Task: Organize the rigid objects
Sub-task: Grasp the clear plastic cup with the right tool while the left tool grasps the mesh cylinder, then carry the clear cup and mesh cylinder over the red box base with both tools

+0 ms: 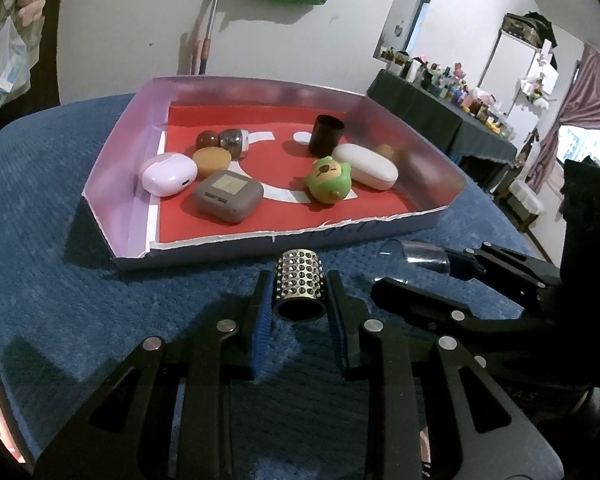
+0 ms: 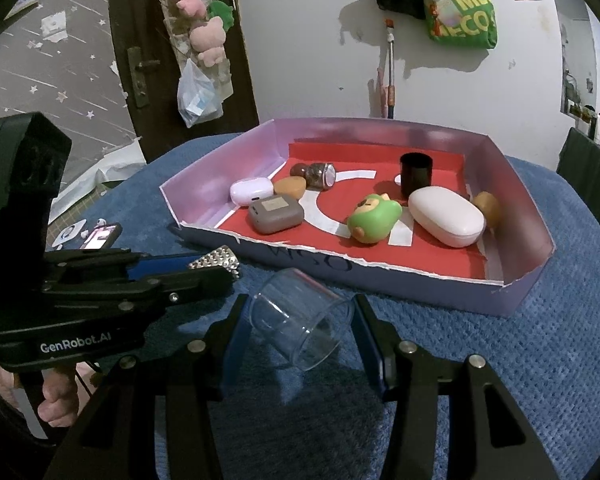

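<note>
Black linkage arms are filling the bottom of both views, and between the left gripper fingers a studded metal cylinder is lying on its side on the blue cloth covering the desk, at lower centre of the left wrist view. Those fingers are standing narrowly apart, flanking the cylinder; whether their blue pads are actually pressing it I cannot tell. Lower centre of the right wrist view, the right gripper is straddling a clear plastic cup, tipped over with its mouth toward the camera; its fingers are sitting wide, with gaps showing either side. Both pieces are lying just in front of the torn near wall of the cardboard tray, which is already holding earbud cases, a green toy figure, a black cup and several smooth stones. By my reading, the step in hand is the grasp of these two remaining items. Next, each pair of fingers should be closing squarely, lifting clear of the tray's near edge, and setting down on bare red floor between the things already inside.
</note>
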Demonstrator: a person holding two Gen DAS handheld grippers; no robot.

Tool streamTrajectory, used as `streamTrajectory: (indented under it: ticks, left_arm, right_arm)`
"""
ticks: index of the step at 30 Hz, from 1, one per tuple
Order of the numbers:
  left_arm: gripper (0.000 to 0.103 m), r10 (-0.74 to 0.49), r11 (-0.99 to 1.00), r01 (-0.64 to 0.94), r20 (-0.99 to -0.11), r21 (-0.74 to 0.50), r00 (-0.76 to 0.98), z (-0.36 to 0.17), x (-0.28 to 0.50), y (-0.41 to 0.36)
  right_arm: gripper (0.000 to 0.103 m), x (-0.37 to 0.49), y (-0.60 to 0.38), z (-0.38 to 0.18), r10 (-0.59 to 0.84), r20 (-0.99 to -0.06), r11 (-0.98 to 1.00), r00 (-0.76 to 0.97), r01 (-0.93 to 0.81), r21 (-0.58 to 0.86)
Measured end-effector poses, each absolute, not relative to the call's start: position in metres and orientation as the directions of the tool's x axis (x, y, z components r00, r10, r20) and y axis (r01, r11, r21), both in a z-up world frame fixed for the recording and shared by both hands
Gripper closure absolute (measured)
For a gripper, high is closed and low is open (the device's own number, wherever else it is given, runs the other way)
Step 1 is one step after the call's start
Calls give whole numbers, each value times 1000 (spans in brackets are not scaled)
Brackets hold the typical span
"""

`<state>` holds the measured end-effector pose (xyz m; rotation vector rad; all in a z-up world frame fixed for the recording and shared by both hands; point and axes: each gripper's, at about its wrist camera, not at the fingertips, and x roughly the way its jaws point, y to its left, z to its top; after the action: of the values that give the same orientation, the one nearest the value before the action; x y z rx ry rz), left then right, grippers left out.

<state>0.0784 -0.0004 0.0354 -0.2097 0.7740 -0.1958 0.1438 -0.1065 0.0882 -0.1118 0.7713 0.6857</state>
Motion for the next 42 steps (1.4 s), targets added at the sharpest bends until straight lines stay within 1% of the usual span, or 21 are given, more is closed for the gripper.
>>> streamTrajectory:
  ticks: [10,15,22,31,37,42]
  left_arm:
    - [79,-261,960,121,-645,-254,718,52,82,-1]
    - [79,-258,962,130,-637,-241,726,61,91,-2]
    - [79,-271,958,138,-643,-250,717,61,104,-1]
    - [79,-282,955,135,-664,-265,692,57,129,3]
    - [79,-302,950,137,-705,-282,641,43,149,2]
    - [79,-291,954,133,-737,-267,609,32,162,-2]
  right_arm:
    - [50,149,-111,107,567,-652,760,503,-626,178]
    - [50,160,-113,118,556,-649,766,519,-623,157]
    - [50,178,-117,120,550,-658,773,514,-611,168]
    - [50,217,-122,110,510,-712,802,482,-566,192]
    - [50,243,-119,93,454,-775,824,439,-537,178]
    - [50,256,-114,81,408,-815,838,412,-522,156]
